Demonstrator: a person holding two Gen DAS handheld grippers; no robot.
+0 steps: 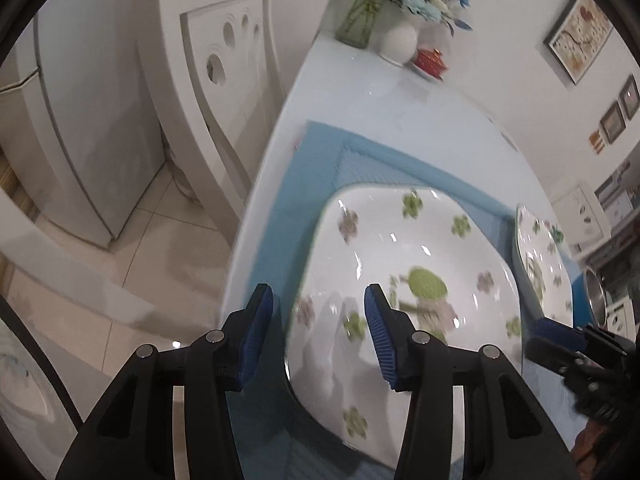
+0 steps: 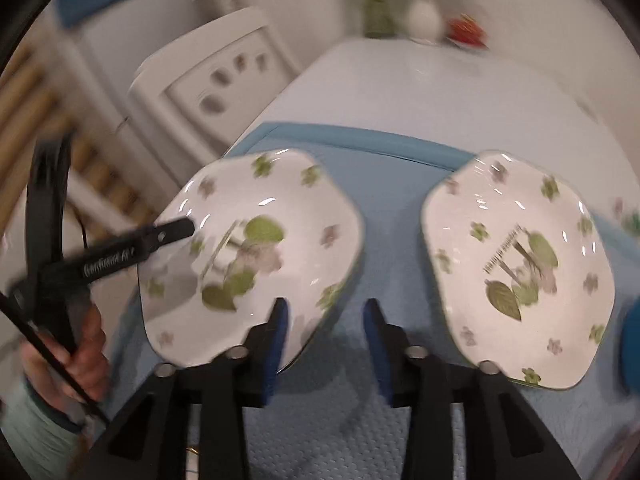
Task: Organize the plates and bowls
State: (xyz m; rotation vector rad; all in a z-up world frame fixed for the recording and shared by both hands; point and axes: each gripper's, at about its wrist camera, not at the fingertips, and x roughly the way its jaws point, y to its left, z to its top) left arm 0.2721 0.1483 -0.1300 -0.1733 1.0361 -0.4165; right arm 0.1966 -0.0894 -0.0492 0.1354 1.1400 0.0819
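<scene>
Plates, two, white with green and mauve flowers, both over the blue mat (image 2: 400,168). Left gripper (image 1: 318,334) partly spread, blue pads either side of the left plate (image 1: 400,264) at its near rim: one pad over the plate's inside, the other outside the edge with a sliver of mat showing between. Cannot tell whether pinching, the edge being smeared by blur. From the right wrist, only one black finger of it visible across the rim, the other out of sight. Right gripper (image 2: 326,332) spread, clamping nothing, the near corner of the left plate just inside one pad, bare mat before the other. Right plate (image 2: 520,264) beside the left one and apart from it, clear of all pads, with printed lettering at its centre too blurred to read. Person's left hand (image 2: 84,352) around the handle, sleeve cut off by the frame. Beyond the mat, pale table (image 1: 380,92), white chair (image 1: 224,60), white vase (image 1: 399,42) of flowers, small red thing (image 1: 430,60). Blurred blue shape (image 2: 630,332) at the right edge, cut off, not identifiable.
</scene>
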